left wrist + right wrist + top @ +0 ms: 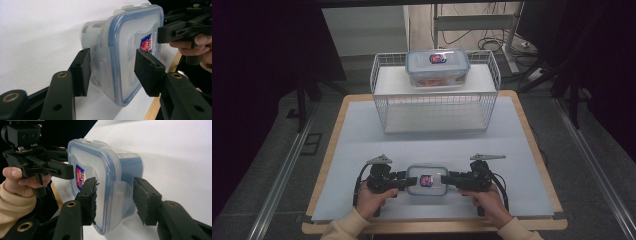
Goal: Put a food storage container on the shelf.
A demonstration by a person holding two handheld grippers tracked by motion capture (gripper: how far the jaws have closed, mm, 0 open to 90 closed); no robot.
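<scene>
Lying flat, container [427, 180] long axis left-right

A small lidded container [427, 179] sits on the mat [362, 150] near the table's [331, 150] front edge, midway across. The left gripper [411, 181] lies at its left end and the right gripper [447, 179] at its right end, each with one jaw above and one below the end latch. Behind, toward the far edge, stands a wire rack [435, 107]; a larger lidded container [437, 67] rests on its top shelf.
</scene>
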